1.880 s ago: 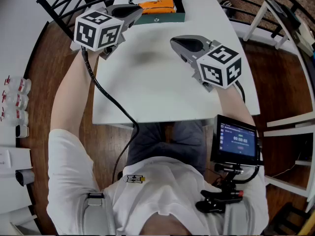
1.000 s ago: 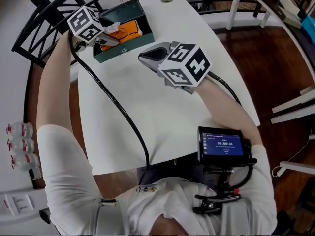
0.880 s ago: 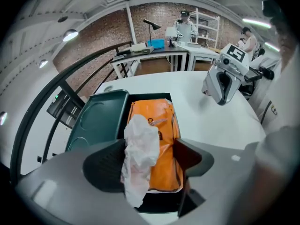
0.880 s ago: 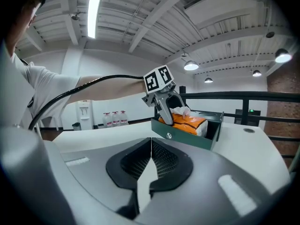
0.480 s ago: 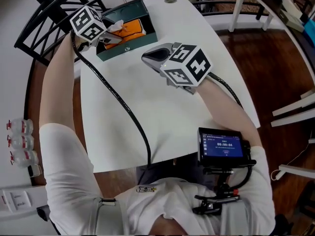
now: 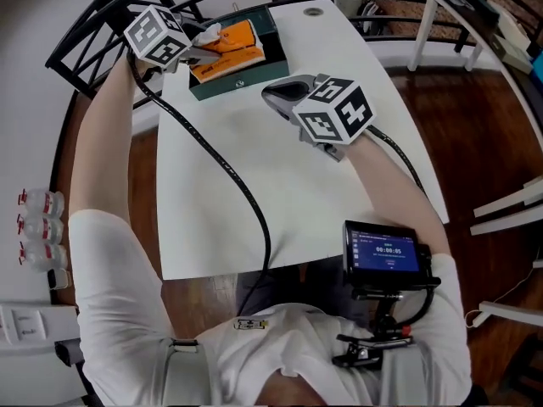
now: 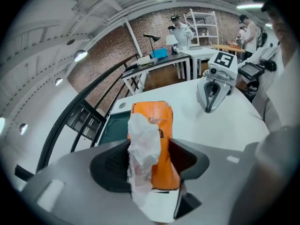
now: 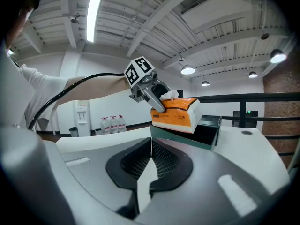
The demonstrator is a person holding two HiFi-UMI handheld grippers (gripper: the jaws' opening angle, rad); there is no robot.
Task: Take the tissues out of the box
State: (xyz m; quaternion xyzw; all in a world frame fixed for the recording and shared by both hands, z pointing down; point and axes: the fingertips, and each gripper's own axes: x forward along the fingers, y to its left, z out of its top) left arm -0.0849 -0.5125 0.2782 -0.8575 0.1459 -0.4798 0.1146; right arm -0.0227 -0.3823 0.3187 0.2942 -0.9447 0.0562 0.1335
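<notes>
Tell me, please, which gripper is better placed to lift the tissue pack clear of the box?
The left gripper: its jaws are closing on the tissue pack, tilted above the box. The right gripper is shut, empty.

The orange tissue pack [image 6: 229, 49], a white tissue [image 6: 206, 34] poking from its top, is tilting up out of the open dark green box [image 6: 246, 81] at the head view's upper middle
</notes>
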